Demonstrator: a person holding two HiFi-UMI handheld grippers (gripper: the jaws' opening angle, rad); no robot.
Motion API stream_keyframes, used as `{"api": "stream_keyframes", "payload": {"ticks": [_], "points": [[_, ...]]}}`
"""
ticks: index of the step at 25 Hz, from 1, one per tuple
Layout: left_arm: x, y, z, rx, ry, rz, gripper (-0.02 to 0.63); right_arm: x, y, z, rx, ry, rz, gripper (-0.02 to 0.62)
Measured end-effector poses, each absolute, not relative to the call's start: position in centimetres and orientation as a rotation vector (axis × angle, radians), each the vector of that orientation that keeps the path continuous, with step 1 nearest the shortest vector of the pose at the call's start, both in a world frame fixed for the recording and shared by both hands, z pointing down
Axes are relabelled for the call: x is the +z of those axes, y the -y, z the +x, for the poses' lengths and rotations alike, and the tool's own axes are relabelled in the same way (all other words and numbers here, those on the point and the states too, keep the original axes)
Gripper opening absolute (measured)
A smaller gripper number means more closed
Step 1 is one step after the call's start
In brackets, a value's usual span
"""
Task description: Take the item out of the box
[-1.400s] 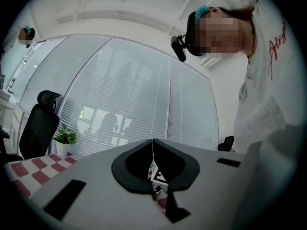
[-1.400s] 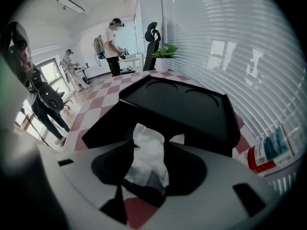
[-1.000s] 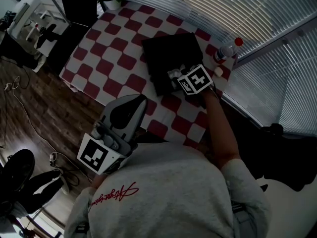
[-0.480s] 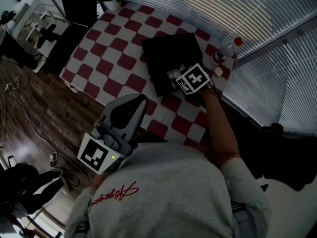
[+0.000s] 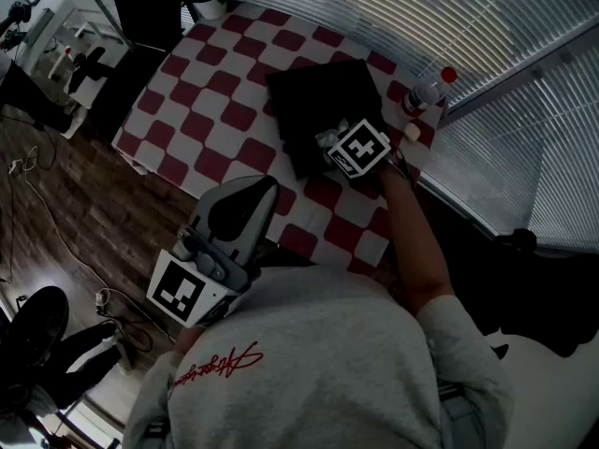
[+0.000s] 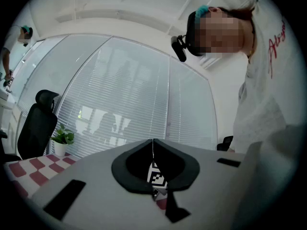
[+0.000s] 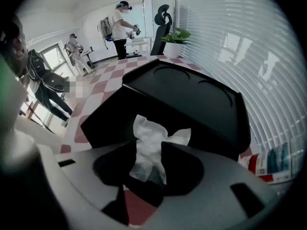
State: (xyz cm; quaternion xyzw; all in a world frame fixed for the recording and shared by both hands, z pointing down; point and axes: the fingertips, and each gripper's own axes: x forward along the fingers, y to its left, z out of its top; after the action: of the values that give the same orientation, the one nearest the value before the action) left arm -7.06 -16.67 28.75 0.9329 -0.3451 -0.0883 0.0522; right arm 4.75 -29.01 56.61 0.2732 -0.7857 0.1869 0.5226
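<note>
right gripper point(image 7: 147, 148) spread, jaws just closing | tissue point(image 7: 154, 135) between them, at box point(image 7: 192, 99) edge

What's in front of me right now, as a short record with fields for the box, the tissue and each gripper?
Surface: checked tablecloth
Box: black box, white tissue sticking up out of it
Right gripper: jaws have just been closing, tissue between them, not yet clamped
Left gripper: jaws together, nothing held
Also: bottle with a red cap near the table edge
</note>
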Motion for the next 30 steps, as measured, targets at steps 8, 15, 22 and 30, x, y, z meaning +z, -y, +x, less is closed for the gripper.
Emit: {"api": "stream_keyframes", "payload": {"ticks": [8,15,22,30], "points": [[28.57,16.64,-6.97,-0.271,1.047,2.844,0.017,56.78,28.86,4.75,0.427,1.872,0.619,0.147],[28.39,16.61,-6.97,-0.276,1.045,2.846,0.017,56.80,28.79,4.79,0.409,1.868,0.601,0.123],[28.41,16.59,-7.00,-0.274,1.047,2.847,0.017,56.79,28.74,4.91,0.410,1.863,0.587,0.097],[28.26,16.55,-6.99,-0.277,1.044,2.848,0.017,56.66,28.61,4.85,0.405,1.847,0.576,0.078]]}}
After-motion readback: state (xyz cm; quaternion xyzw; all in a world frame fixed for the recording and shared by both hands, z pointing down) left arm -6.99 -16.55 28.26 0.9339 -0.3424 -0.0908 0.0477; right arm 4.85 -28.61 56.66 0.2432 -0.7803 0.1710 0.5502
